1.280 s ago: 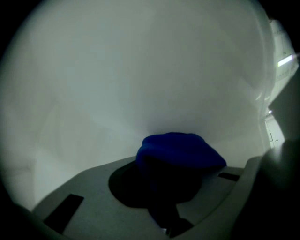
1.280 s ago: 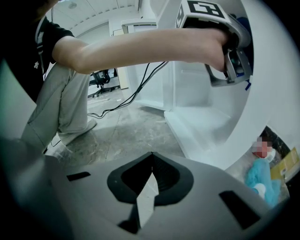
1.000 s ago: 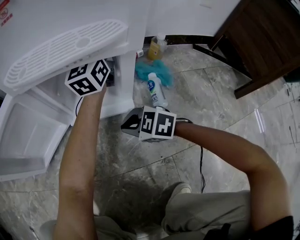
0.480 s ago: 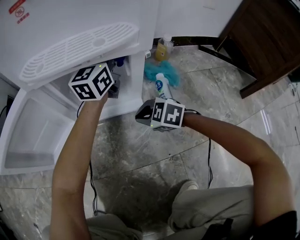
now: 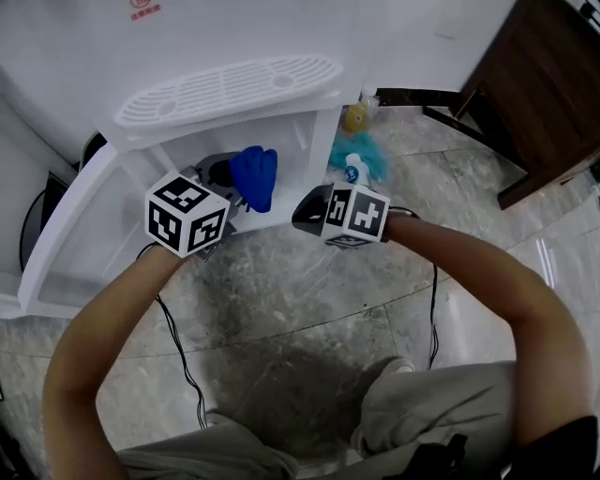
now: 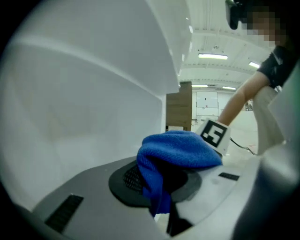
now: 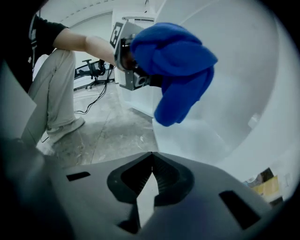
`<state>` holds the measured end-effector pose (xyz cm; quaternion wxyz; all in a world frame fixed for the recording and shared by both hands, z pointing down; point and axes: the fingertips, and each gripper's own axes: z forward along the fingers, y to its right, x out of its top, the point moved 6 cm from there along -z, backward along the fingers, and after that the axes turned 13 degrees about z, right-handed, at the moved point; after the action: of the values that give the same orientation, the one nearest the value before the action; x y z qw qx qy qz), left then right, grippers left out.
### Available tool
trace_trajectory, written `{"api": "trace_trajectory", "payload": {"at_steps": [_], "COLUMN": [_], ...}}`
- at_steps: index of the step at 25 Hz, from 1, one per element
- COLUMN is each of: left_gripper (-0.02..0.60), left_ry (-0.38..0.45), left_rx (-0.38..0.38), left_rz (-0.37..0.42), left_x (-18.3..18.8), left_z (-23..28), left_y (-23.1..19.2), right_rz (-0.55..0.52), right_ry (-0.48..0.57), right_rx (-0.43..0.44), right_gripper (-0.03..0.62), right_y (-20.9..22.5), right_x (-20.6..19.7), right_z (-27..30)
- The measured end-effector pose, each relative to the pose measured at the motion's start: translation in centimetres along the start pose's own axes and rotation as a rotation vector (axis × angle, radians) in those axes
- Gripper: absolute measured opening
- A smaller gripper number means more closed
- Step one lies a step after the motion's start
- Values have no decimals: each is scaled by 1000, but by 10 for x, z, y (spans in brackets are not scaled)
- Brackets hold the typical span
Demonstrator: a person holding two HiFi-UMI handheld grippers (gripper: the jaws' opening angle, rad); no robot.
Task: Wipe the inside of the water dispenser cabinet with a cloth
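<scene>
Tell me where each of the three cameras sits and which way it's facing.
Head view: on the person's head, looking steeply down at the water dispenser cabinet; forearms, legs, left gripper and right gripper show.
Left gripper view: rides the left gripper, looking past a cabinet wall toward the right gripper; its fingers clamp the blue cloth; right arm shows.
Right gripper view: rides the right gripper, facing the left gripper and cabinet over shut fingers; a leg shows.
Shared: both gripper views show the blue cloth.

readable text: none | water dispenser (image 5: 225, 37): red sticker (image 5: 145, 7) too small to read | bottle (image 5: 354, 172) label: blurred
</scene>
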<state>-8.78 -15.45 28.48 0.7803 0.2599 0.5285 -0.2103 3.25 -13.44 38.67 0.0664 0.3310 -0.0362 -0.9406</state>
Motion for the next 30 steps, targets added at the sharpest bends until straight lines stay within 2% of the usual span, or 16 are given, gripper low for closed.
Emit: {"api": "trace_trajectory", "payload": {"at_steps": [2, 3, 5, 7, 10, 13, 14, 15, 16, 17, 21, 26, 30], "left_gripper": [57, 57, 57, 57, 57, 57, 57, 57, 57, 57, 57, 57, 57], "left_ry": [-62, -81, -104, -134, -171, -199, -207, -216, -226, -237, -268, -242, -251], "left_rx": [-63, -79, -71, -52, -33, -14, -6, 4, 13, 22, 46, -6, -5], "left_rz": [14, -3, -54, -68, -35, 4, 9, 12, 17, 24, 70, 162, 182], "left_x": [-13, -23, -45, -60, -70, -75, -76, -77, -78, -79, -80, -73, -73], "left_z": [-18, -26, -41, -47, -52, -57, -57, -58, -59, -59, -58, -52, -52], "left_y": [17, 24, 29, 28, 27, 25, 24, 22, 22, 21, 26, 39, 40], "right_rz": [-11, -16, -11, 23, 119, 212, 226, 240, 263, 294, 392, 393, 356], "right_ry": [13, 26, 67, 101, 133, 206, 240, 274, 306, 335, 378, 340, 316], "right_rx": [9, 14, 29, 47, 87, 132, 133, 130, 128, 132, 199, 212, 213], "right_gripper": [-2, -2, -2, -2, -2, 0, 14, 133, 281, 306, 351, 367, 360], "right_y": [-6, -9, -17, -22, -24, -26, -25, -25, -24, -23, -36, -47, -47], "right_x": [10, 16, 27, 36, 49, 71, 80, 88, 96, 103, 121, 121, 118], "right_z": [1, 1, 1, 0, -3, -8, -11, -13, -15, -16, -9, 7, 7]}}
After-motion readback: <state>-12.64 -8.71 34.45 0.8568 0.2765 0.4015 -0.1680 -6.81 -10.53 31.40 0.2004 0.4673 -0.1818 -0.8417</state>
